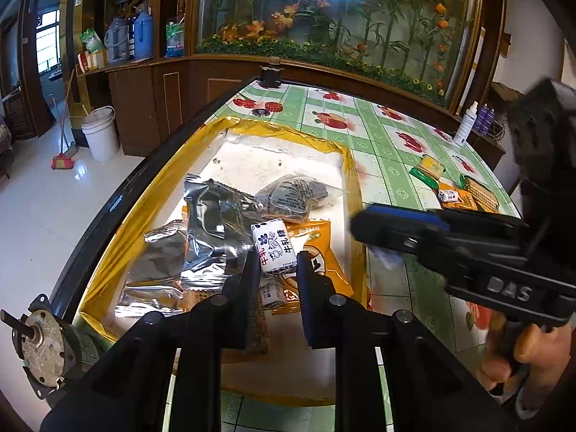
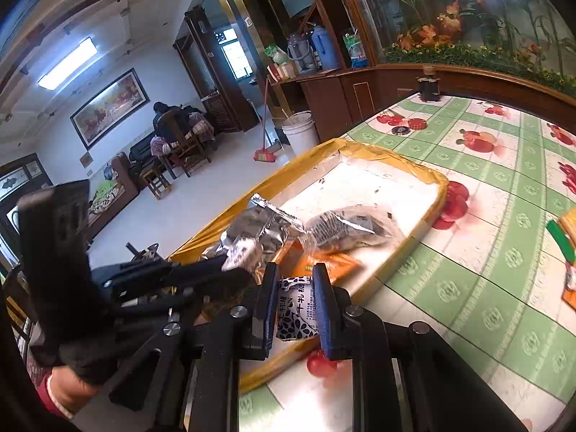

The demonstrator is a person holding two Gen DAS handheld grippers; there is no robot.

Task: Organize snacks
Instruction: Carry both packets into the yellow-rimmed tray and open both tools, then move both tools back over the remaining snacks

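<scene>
Both claws carry a nougat candy in white wrapper with dark paw prints, and both hang over the yellow-rimmed tray (image 1: 351, 180) on the bench (image 1: 392, 176).

The left claw (image 1: 279, 262) is clamped on its nougat candy (image 1: 275, 250), whose long axis runs away from the camera along the fingers, poking out beyond the tips. It sits directly above the heap in the tray: silver foil packs (image 1: 212, 223), a clear bag of dark snacks (image 1: 293, 198) and an orange packet (image 1: 320, 248).

The right claw (image 2: 295, 304) pinches a second nougat candy (image 2: 297, 302) upright between its pads, over the tray's near edge rather than its middle. So the drop spot lies forward and slightly left of it, towards the orange packet.

More loose snacks (image 1: 457, 187) lie on the bench well right of the tray, nearer the right claw. Judging by this, the left claw could release straight down; the right needs a short forward reach first.
</scene>
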